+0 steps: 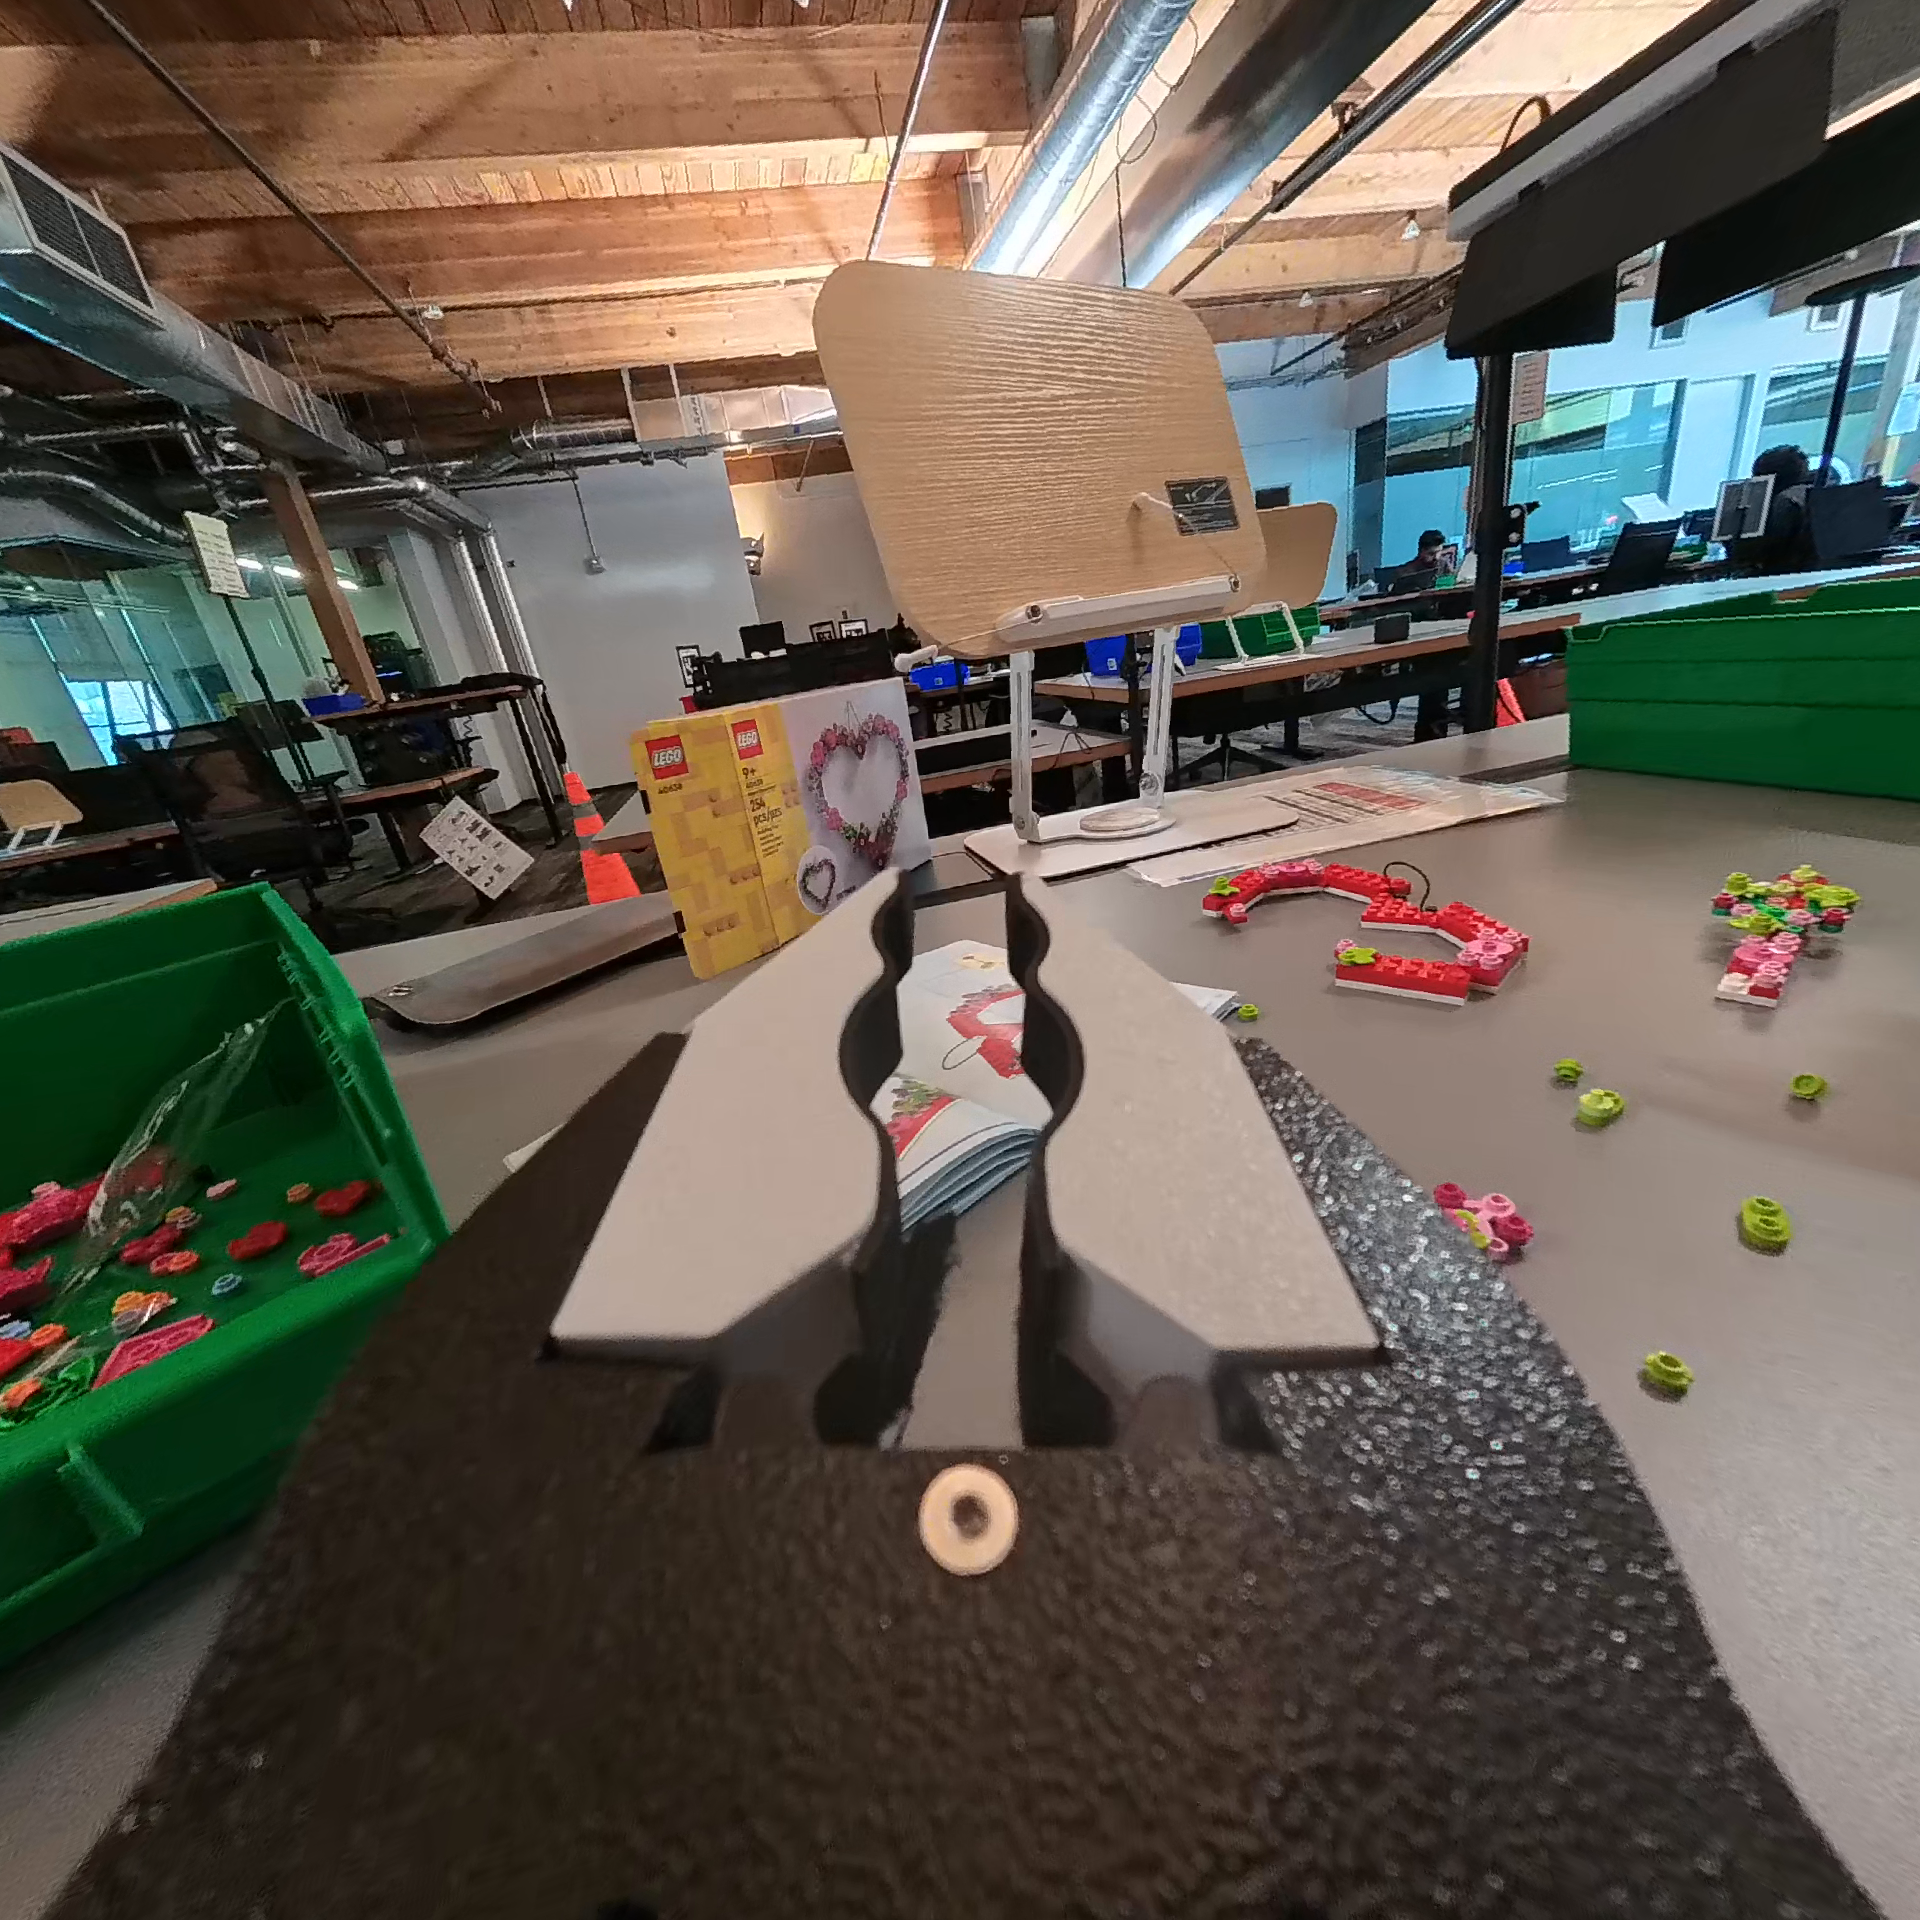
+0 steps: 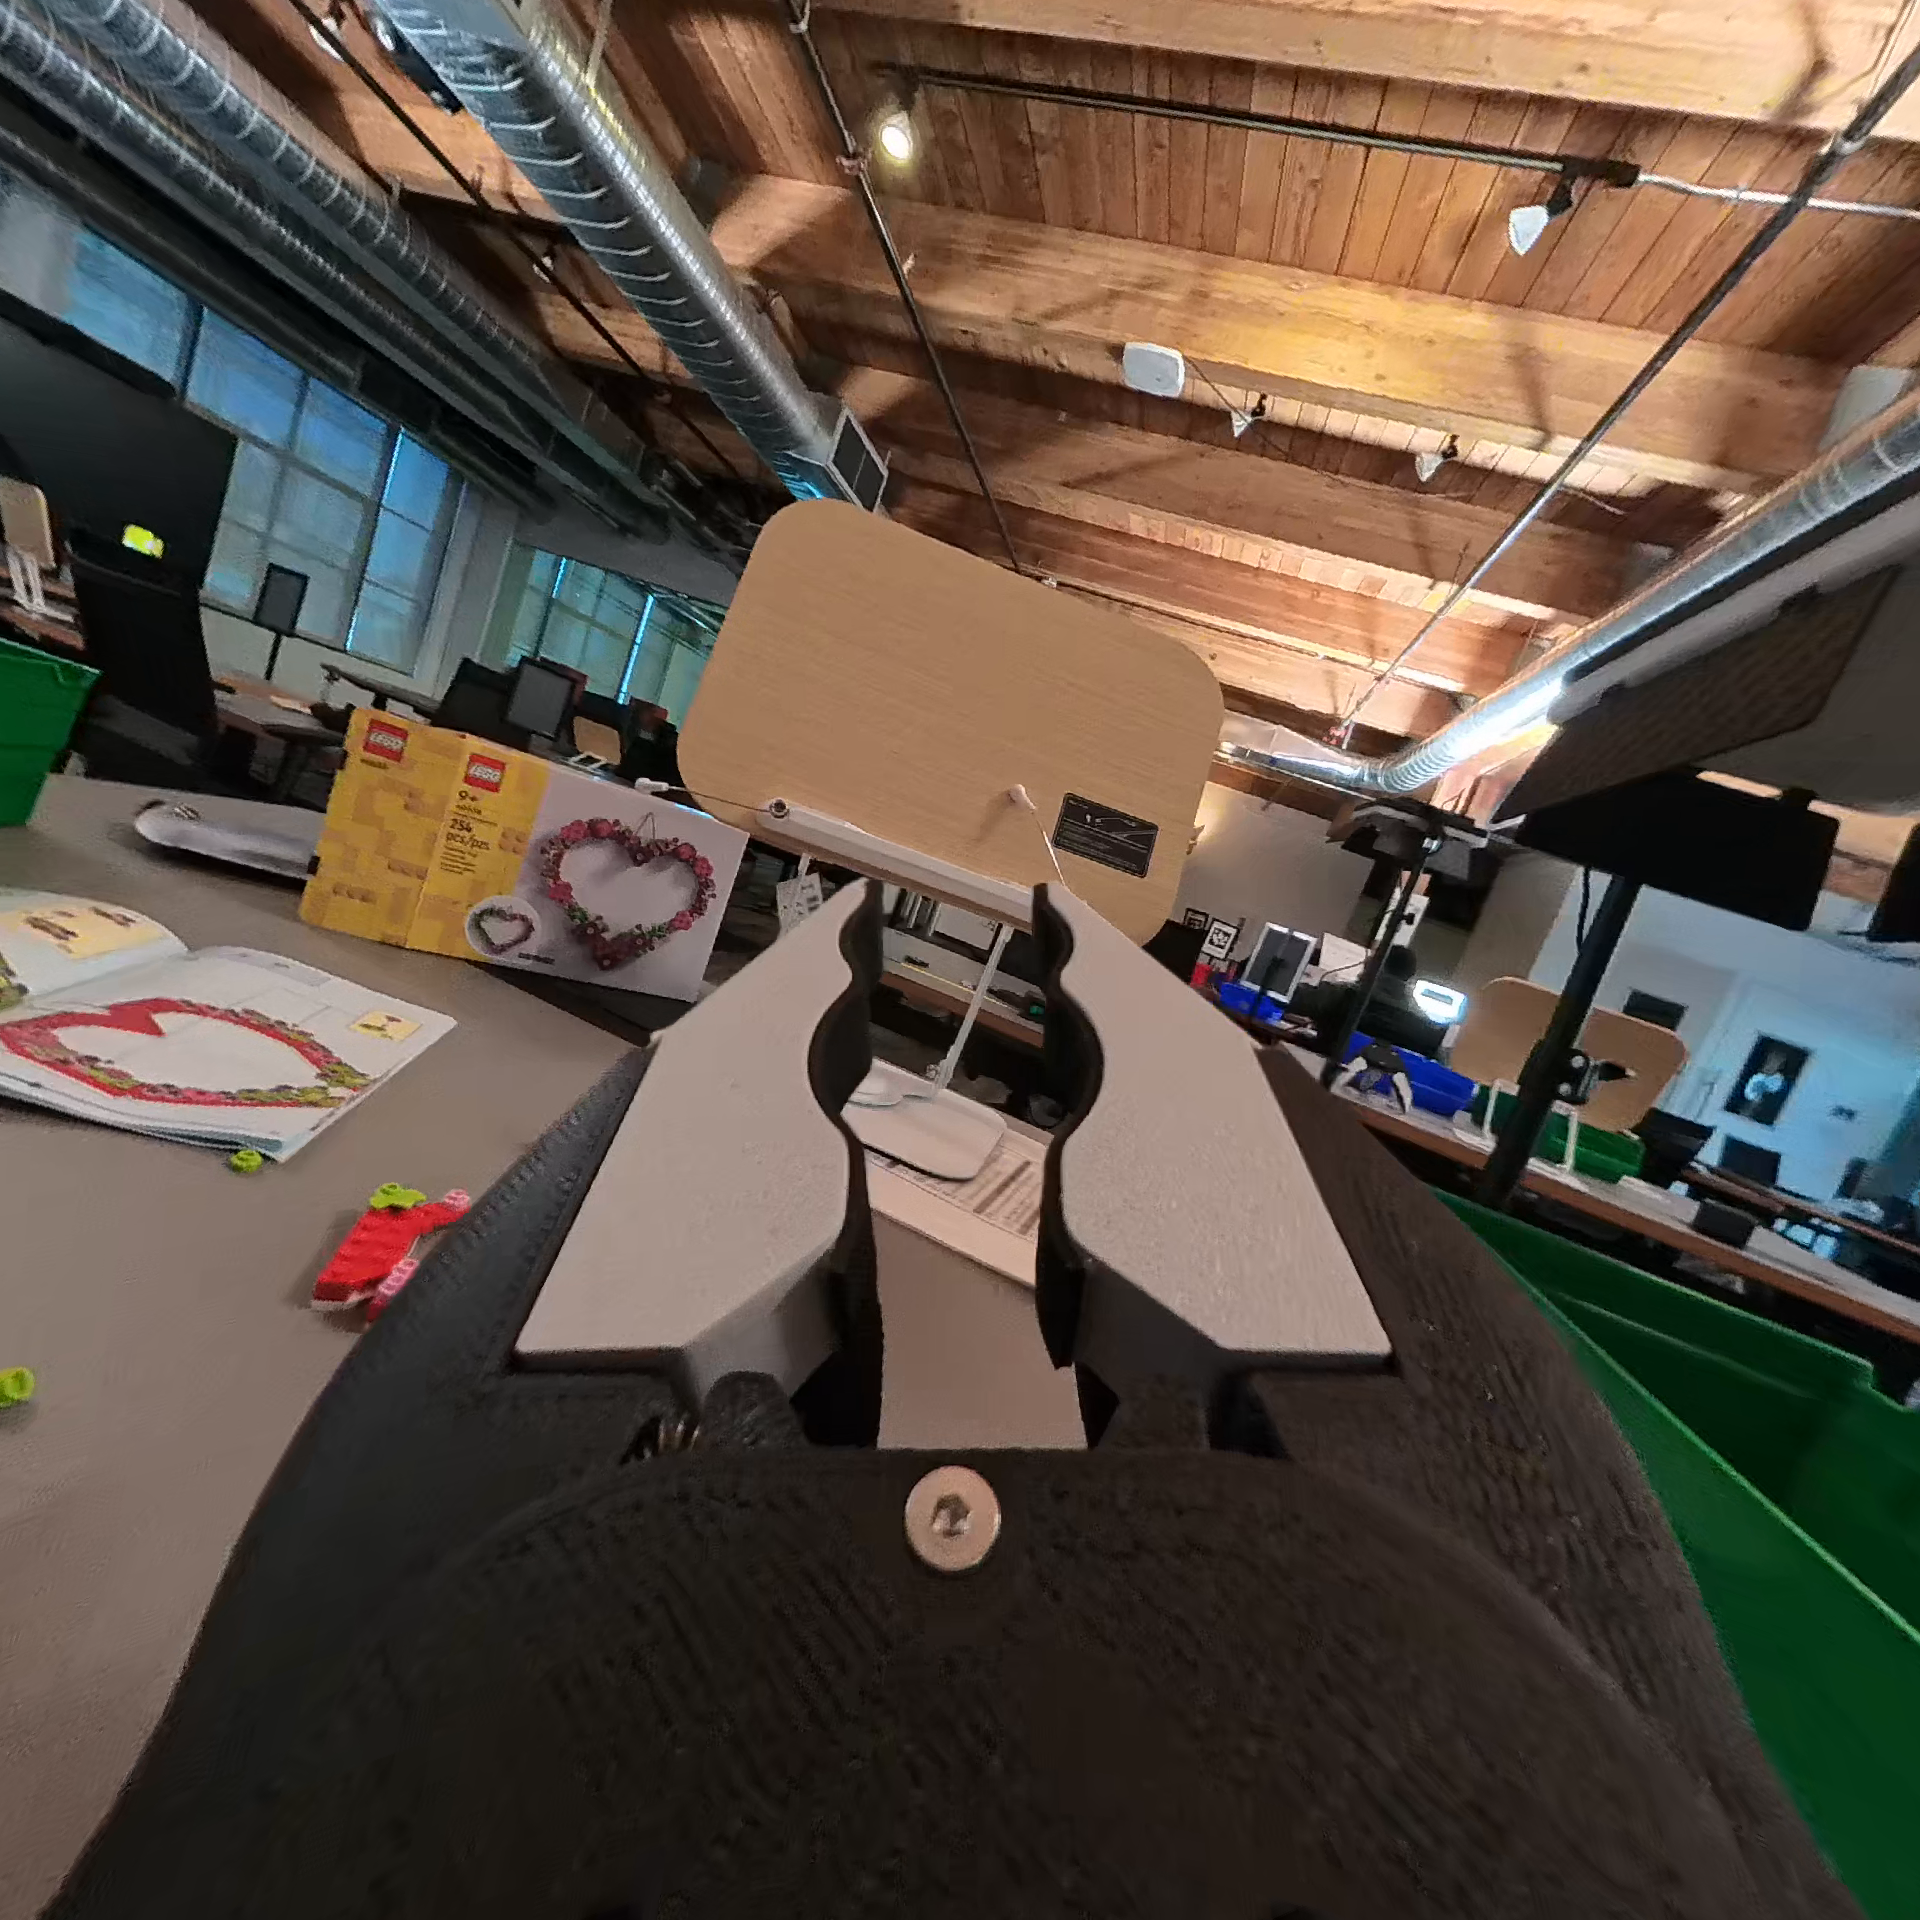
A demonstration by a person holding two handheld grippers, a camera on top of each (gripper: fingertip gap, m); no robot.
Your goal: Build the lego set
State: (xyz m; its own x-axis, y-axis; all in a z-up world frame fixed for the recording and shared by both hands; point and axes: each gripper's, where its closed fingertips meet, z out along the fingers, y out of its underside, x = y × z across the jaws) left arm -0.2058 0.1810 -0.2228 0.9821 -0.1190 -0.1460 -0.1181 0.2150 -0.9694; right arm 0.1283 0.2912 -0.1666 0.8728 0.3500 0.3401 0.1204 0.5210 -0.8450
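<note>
Bricks fill the green bin (image 1: 208,1039) at left; the left tool (image 1: 958,904) hangs empty and slightly parted above the instruction booklet (image 1: 966,1049). Rightward, red heart sections (image 1: 1423,940) lie on the desk (image 1: 1662,1507). The right tool (image 2: 954,914), likewise parted and empty, should likely approach a section squarely.
</note>
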